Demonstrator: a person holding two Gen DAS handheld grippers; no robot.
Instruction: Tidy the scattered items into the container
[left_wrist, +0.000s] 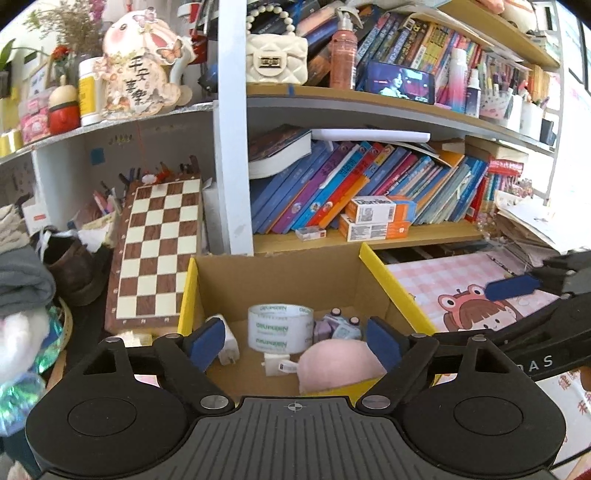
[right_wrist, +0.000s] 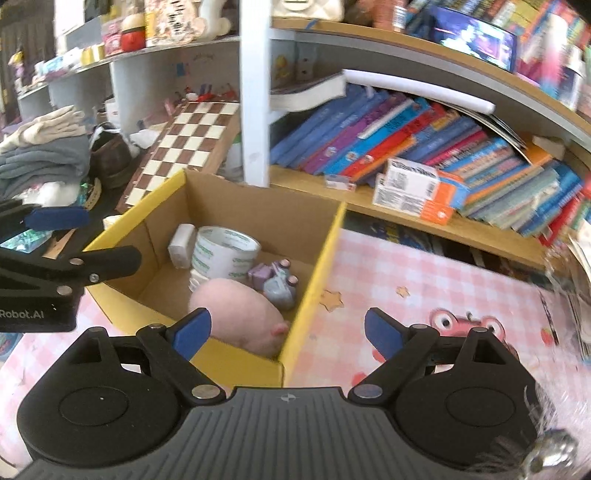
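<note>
An open cardboard box (left_wrist: 280, 280) with yellow outer sides (right_wrist: 317, 266) stands on a pink checked mat. Inside lie a roll of clear tape (left_wrist: 280, 326) (right_wrist: 223, 253), a white charger (left_wrist: 226, 343) (right_wrist: 181, 245), a pink plush toy (left_wrist: 338, 363) (right_wrist: 243, 314), a cluster of small purple bottles (left_wrist: 338, 326) (right_wrist: 275, 280) and a small white tagged piece (left_wrist: 277, 363). My left gripper (left_wrist: 295, 343) hovers open over the box's near wall, nothing between its blue pads. My right gripper (right_wrist: 288, 334) is open and empty above the box's right front corner.
A chessboard (left_wrist: 157, 251) leans against shelves left of the box. Bookshelves with leaning books (left_wrist: 354, 188) and orange-white cartons (left_wrist: 376, 218) rise right behind it. Folded clothes (right_wrist: 40, 155) and a brown shoe (left_wrist: 74, 269) sit at the left. The mat (right_wrist: 424, 280) spreads to the right.
</note>
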